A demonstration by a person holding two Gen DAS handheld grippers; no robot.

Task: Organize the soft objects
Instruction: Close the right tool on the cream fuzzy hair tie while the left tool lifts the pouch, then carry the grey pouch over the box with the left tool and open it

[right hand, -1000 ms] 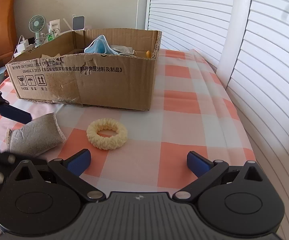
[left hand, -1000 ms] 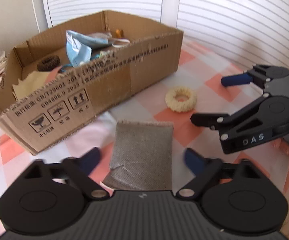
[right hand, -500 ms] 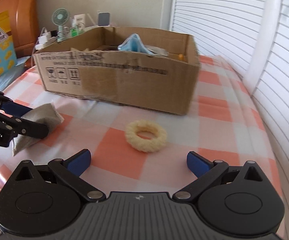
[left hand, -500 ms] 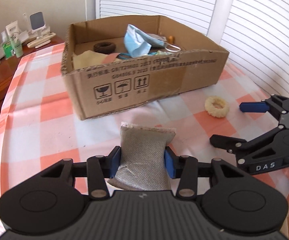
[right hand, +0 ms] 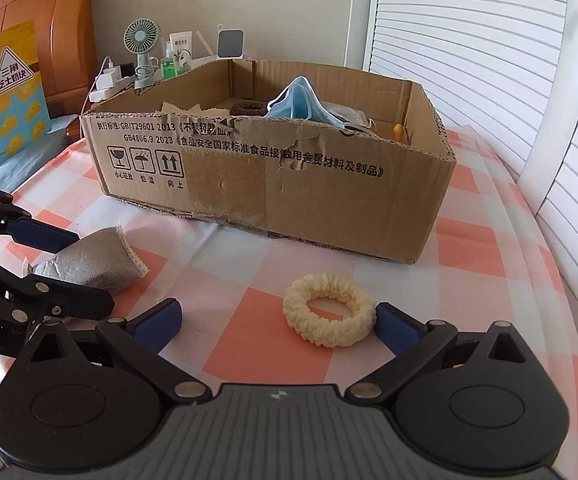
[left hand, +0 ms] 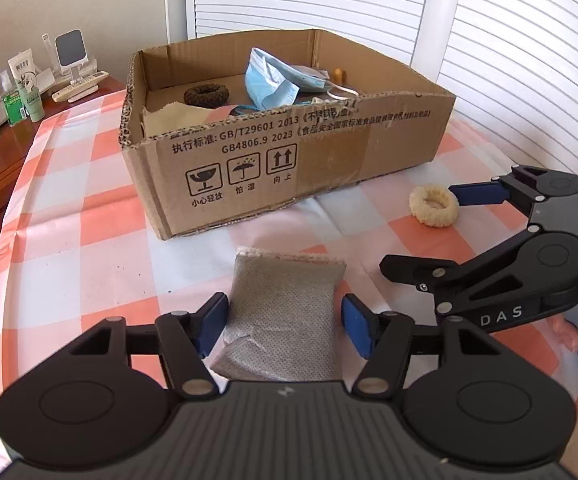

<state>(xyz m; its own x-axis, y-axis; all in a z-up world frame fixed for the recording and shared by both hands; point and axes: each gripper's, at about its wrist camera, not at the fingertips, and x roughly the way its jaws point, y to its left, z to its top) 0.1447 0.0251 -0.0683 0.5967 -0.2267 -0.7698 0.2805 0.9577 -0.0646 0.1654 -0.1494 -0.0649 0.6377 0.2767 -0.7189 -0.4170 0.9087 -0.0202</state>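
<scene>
Since the grey pouch looks soft, light and slumping, I judge a grip across its middle best. It lies on the cloth at six o'clock of the box, between my left gripper, whose jaws have just been opening and stand clear. My right gripper, spread wide, brackets the cream scrunchie.

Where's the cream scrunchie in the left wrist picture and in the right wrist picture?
Left wrist view: cream scrunchie at right of centre, on the checked cloth, beside the right gripper's blue pad.
Right wrist view: it lies low, centre-right, against the right-hand pad.
Shared landmark: cardboard box, directly behind it in both.
</scene>
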